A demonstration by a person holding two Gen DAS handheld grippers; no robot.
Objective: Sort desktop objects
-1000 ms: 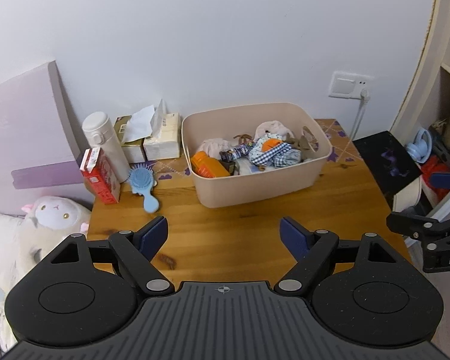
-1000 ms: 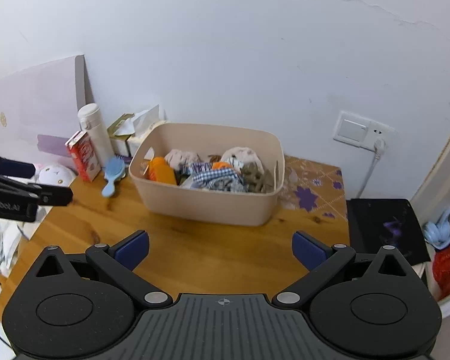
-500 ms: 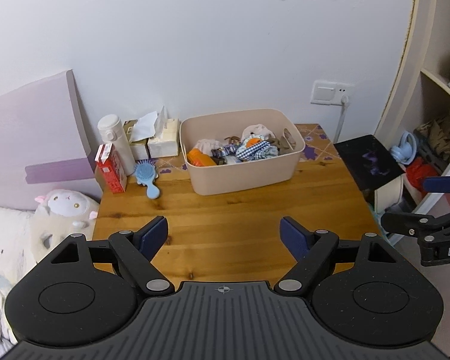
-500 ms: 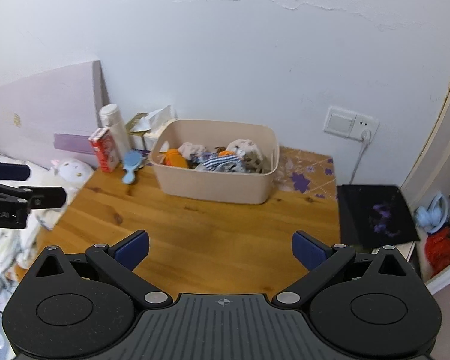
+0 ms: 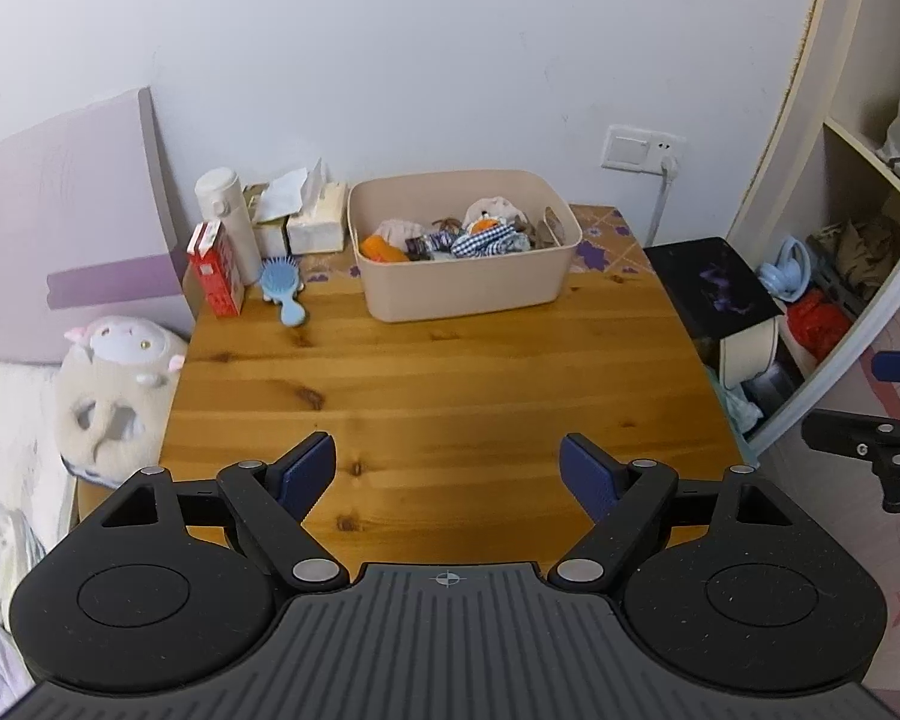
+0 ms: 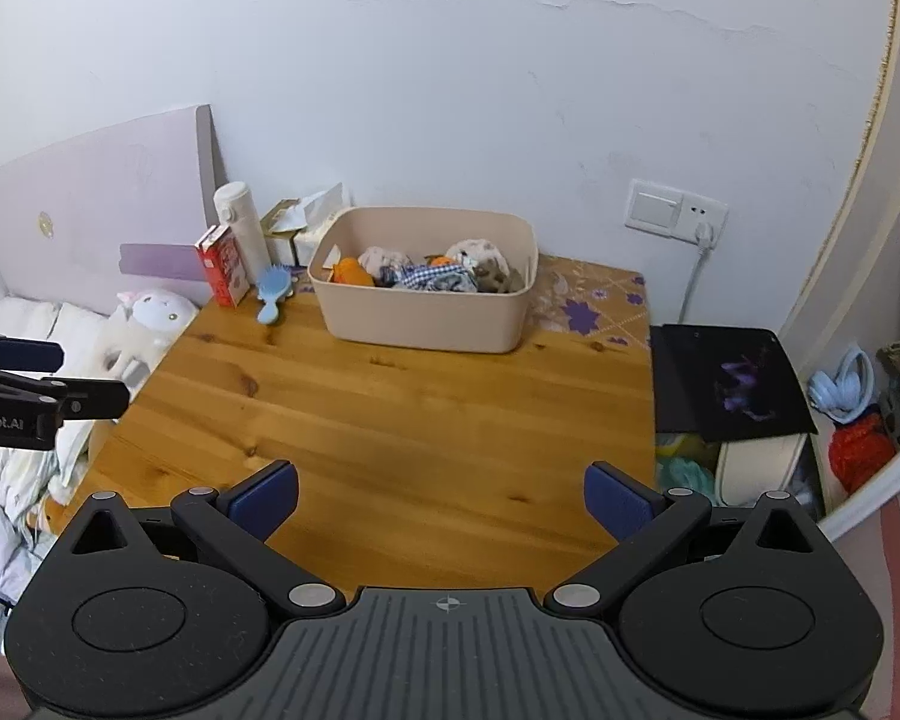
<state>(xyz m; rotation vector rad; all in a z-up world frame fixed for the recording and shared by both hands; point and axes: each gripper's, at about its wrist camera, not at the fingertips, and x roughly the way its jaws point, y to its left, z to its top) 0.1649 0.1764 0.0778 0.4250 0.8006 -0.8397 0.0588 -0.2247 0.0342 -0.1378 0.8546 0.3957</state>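
A beige bin [image 5: 468, 294] [image 6: 420, 324] stands at the far side of the wooden table [image 5: 450, 396] [image 6: 390, 420], holding an orange item, checked cloth, plush toys and other small things. Left of it are a blue hairbrush [image 5: 282, 288] [image 6: 272, 294], a red carton [image 5: 215, 270] [image 6: 222, 267], a white bottle [image 5: 228, 222] [image 6: 241, 228] and tissue boxes [image 5: 306, 222]. My left gripper [image 5: 448, 474] hangs open and empty over the near table edge. My right gripper [image 6: 442, 498] is likewise open and empty, well short of the bin.
A plush toy [image 5: 117, 384] [image 6: 144, 324] and bedding lie left of the table. A black panel [image 5: 714, 288] [image 6: 732, 384] rests on a container at the right edge, with shelves [image 5: 858, 222] beyond. A wall socket [image 6: 675, 213] with a cable sits behind the table.
Both grippers have pulled back and risen from the bin, so the whole table now shows. Jaws stayed open and empty throughout.
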